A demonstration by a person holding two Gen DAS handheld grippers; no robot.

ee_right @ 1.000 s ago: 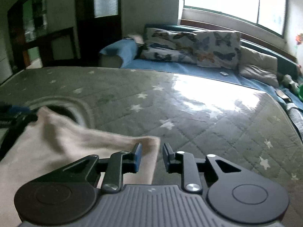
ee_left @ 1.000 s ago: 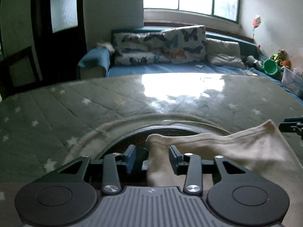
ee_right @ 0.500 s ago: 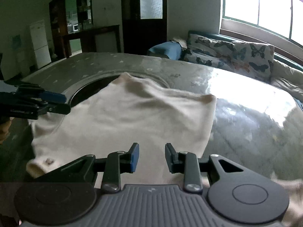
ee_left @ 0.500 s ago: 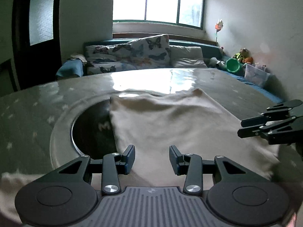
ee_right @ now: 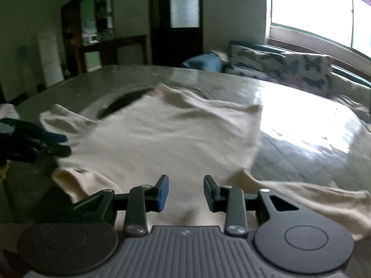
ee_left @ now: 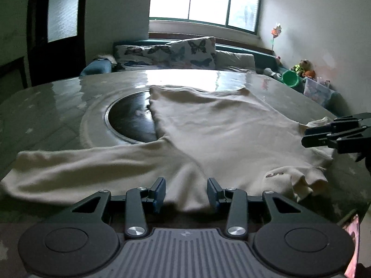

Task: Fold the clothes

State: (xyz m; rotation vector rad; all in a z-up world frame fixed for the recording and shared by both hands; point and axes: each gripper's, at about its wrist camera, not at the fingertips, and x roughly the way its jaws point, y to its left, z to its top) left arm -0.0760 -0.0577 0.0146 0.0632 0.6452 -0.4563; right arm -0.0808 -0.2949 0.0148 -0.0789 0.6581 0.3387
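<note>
A cream long-sleeved top lies spread flat on the table, hem at the far side, collar with a label toward me. One sleeve stretches out to the left. My left gripper is open and empty just above the near shoulder edge. My right gripper is open and empty over the same top, near its other sleeve. The right gripper also shows at the right edge of the left wrist view, and the left gripper shows at the left of the right wrist view.
The table has a grey star-patterned cover and a dark round inset partly under the top. Behind it stands a blue sofa with butterfly cushions. A green bucket and toys sit at the far right.
Both grippers let go of the top's far hem and pulled back toward me. The top now lies spread out, with both sleeves in view.
</note>
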